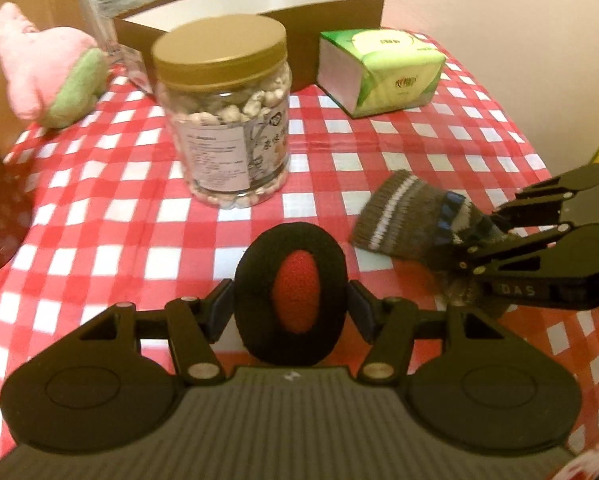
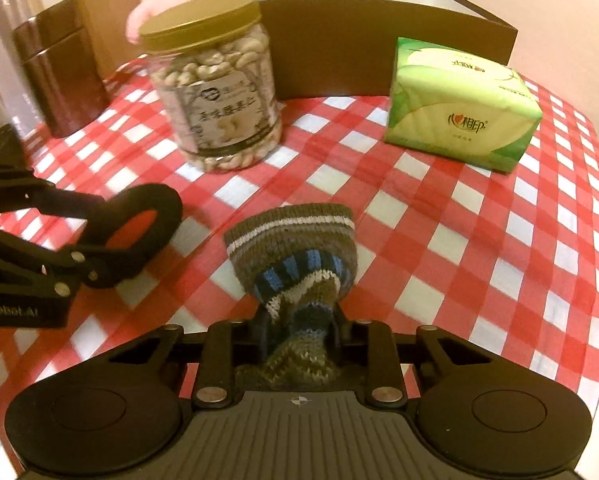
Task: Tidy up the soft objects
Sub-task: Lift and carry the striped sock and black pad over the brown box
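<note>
My left gripper (image 1: 290, 304) is shut on a black oval ear pad with a red centre (image 1: 291, 292), held upright above the checked cloth; it also shows in the right wrist view (image 2: 139, 228). My right gripper (image 2: 299, 320) is shut on a striped knitted sock (image 2: 295, 252), whose cuff rests on the cloth; it also shows in the left wrist view (image 1: 407, 216). A pink and green plush toy (image 1: 47, 68) lies at the far left. An open brown box (image 1: 339, 12) stands at the back. A green tissue pack (image 1: 379, 68) lies in front of the box.
A clear jar of nuts with a gold lid (image 1: 227, 120) stands mid-table, in front of the box. A dark brown canister (image 2: 63, 68) stands at the left edge. The red and white checked tablecloth (image 2: 479, 240) covers the table.
</note>
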`<move>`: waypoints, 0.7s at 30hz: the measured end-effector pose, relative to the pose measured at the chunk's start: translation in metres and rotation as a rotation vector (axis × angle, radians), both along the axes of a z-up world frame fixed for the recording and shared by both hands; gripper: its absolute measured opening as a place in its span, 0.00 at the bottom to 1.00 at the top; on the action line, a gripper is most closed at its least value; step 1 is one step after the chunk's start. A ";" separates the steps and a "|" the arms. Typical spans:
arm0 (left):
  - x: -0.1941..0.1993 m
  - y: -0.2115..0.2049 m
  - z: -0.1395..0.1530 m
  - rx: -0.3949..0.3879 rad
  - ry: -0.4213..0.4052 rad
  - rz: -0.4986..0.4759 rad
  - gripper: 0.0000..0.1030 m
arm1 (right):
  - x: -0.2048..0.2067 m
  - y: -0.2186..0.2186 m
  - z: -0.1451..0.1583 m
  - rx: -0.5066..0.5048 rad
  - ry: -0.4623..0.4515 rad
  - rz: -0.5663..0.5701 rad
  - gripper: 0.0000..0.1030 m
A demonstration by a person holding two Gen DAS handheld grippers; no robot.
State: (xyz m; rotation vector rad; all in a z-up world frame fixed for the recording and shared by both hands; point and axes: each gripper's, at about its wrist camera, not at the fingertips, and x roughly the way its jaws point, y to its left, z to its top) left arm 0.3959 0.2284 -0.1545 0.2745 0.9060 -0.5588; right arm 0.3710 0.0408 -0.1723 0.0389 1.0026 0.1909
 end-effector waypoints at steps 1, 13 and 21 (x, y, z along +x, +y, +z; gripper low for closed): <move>-0.006 0.002 0.004 0.005 -0.007 0.015 0.56 | -0.005 -0.001 0.003 0.006 -0.006 0.005 0.27; -0.044 0.042 0.044 0.063 -0.123 0.160 0.56 | -0.046 -0.029 0.042 0.085 -0.078 0.003 0.27; 0.012 0.064 0.075 0.086 -0.215 0.145 0.57 | -0.024 -0.028 0.068 0.104 -0.130 -0.021 0.27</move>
